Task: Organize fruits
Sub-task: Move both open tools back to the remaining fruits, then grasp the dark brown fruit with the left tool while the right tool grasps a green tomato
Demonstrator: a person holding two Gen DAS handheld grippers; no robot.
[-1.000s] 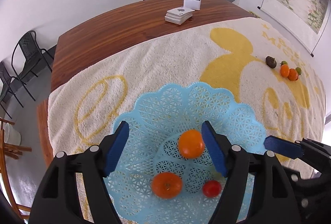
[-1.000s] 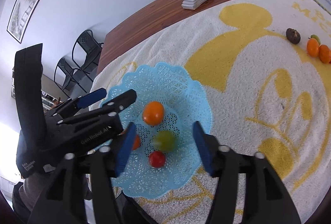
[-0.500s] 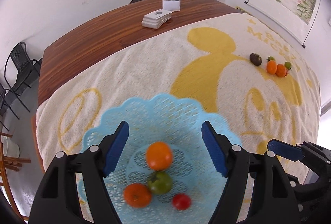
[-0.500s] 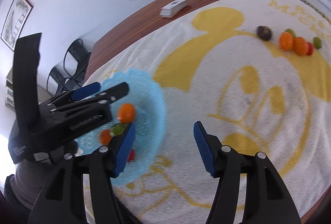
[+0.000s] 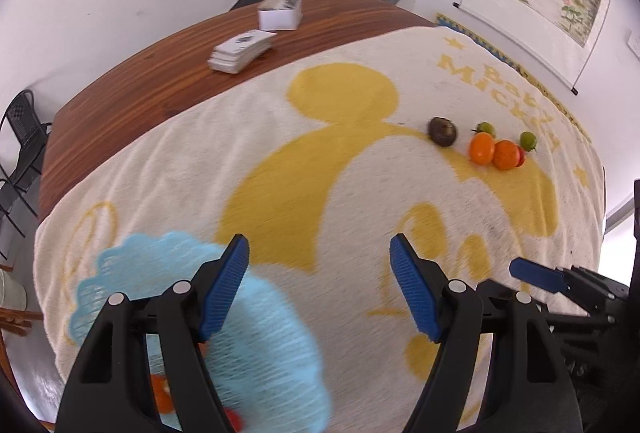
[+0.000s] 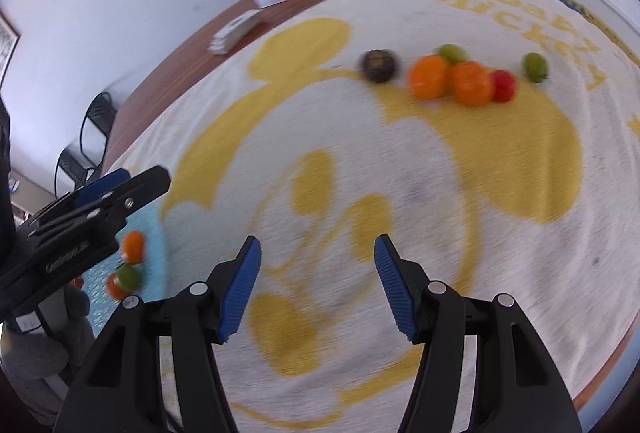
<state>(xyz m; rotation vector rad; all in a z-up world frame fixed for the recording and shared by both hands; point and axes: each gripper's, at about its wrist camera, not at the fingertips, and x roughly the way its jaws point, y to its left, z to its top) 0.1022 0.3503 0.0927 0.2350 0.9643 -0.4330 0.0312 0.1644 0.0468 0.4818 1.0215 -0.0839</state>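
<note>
A towel [image 5: 360, 193] covers most of the table [image 5: 160, 81], leaving its far edge bare; there a stack of cards [image 5: 240, 51] lies just before a small box [image 5: 279, 13]. A basket [image 5: 276, 349] holding fruit sits at the towel's near left corner. A cluster of loose fruit [image 6: 460, 77] lies toward the towel's far right.

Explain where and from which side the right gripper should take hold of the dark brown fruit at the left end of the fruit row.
Grip the dark brown fruit across its round middle, coming down from above and the near side. It lies apart from the orange fruit to its right, so a finger probably fits either side. The right gripper is already open and empty.
</note>
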